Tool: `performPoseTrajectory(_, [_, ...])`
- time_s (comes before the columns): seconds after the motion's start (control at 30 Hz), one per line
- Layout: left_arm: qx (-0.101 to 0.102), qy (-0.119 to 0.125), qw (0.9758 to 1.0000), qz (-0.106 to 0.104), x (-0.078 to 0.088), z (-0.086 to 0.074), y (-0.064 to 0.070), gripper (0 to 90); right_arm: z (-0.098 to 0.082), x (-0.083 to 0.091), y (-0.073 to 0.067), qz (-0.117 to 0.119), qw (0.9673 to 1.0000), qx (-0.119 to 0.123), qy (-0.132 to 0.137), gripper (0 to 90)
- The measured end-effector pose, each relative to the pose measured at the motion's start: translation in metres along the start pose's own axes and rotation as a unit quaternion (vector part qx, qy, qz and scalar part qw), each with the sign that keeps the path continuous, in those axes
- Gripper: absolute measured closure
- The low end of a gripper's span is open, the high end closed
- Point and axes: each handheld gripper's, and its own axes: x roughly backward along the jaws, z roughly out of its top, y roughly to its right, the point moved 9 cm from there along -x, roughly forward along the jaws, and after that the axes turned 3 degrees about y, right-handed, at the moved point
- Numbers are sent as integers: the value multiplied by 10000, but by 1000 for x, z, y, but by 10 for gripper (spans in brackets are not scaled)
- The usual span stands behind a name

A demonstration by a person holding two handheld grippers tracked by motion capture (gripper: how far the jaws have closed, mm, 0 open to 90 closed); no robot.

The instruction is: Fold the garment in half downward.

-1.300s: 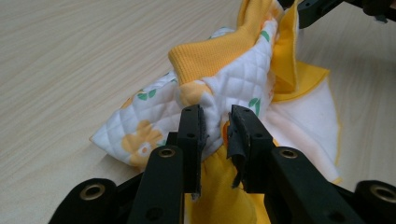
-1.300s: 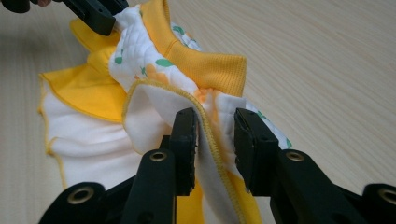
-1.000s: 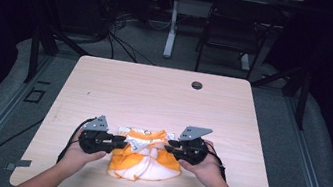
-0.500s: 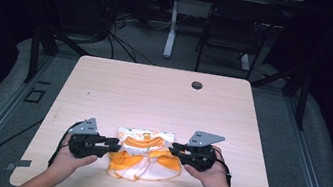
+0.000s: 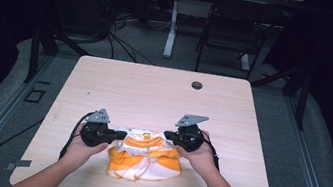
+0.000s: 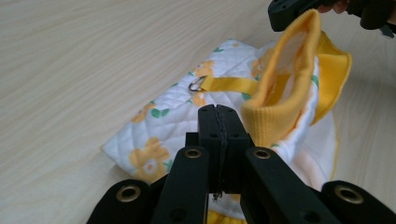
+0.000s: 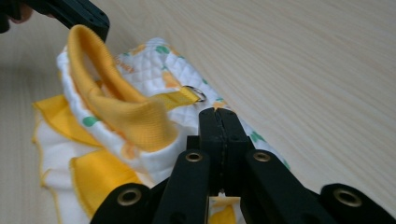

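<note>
A small white quilted garment (image 5: 144, 158) with yellow flower print and yellow frills lies near the front of the table (image 5: 154, 96). My left gripper (image 5: 120, 135) is at its left and my right gripper (image 5: 168, 135) at its right. Both sets of jaws have just been closing. In the left gripper view my left gripper (image 6: 218, 112) is shut against the yellow ribbed collar (image 6: 280, 88), and the right gripper (image 6: 289, 14) pinches the collar's far end. In the right gripper view my right gripper (image 7: 219, 114) is shut on the same collar (image 7: 116, 107), which the left gripper (image 7: 88, 21) holds raised. A metal ring (image 6: 196, 85) on a yellow strap lies on the quilting.
A dark round grommet (image 5: 196, 84) sits near the table's far edge. Bare wood stretches beyond the garment and to both sides. Behind the table are a chair (image 5: 230, 32), a white desk leg (image 5: 171, 28) and cables on the floor.
Both hands drew toward the near edge and slightly apart, then came back in at the garment. Their jaws have shut, and the yellow collar now stands raised between them.
</note>
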Motion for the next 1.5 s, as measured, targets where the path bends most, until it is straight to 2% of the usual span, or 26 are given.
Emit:
performPoseTrajectory(0.17, [-16,-116,9997,-209,-1,-15,16,900,-10,3,-16,231,9994,172,-206,899])
performPoseTrajectory(0.33, [1,-181,9992,-351,0,-26,27,900,-21,6,-27,342,9986,267,-298,899])
performPoseTrajectory(0.63, [-53,-358,9984,-434,-4,-47,40,900,-56,11,-40,445,9967,374,-562,899])
performPoseTrajectory(0.73, [-100,-405,9983,-397,-4,-51,40,900,-62,11,-43,452,9961,424,-624,899])
performPoseTrajectory(1.03, [-19,-600,9973,-411,-4,-66,42,900,-77,9,-50,472,9951,466,-735,899])
performPoseTrajectory(1.1, [-96,-633,9973,-357,-4,-67,41,899,-80,8,-53,483,9953,436,-715,899])
performPoseTrajectory(1.27, [-133,-656,9973,-304,-6,-69,40,899,-82,8,-53,433,9957,461,-679,899])
performPoseTrajectory(1.33, [-107,-630,9976,-285,-7,-69,39,899,-82,8,-53,418,9964,402,-623,899])
performPoseTrajectory(1.43, [-127,-606,9978,-244,-7,-70,38,899,-83,6,-51,382,9977,176,-530,899])
performPoseTrajectory(1.5, [-141,-607,9978,-242,-7,-70,38,899,-83,6,-50,352,9979,161,-523,899])
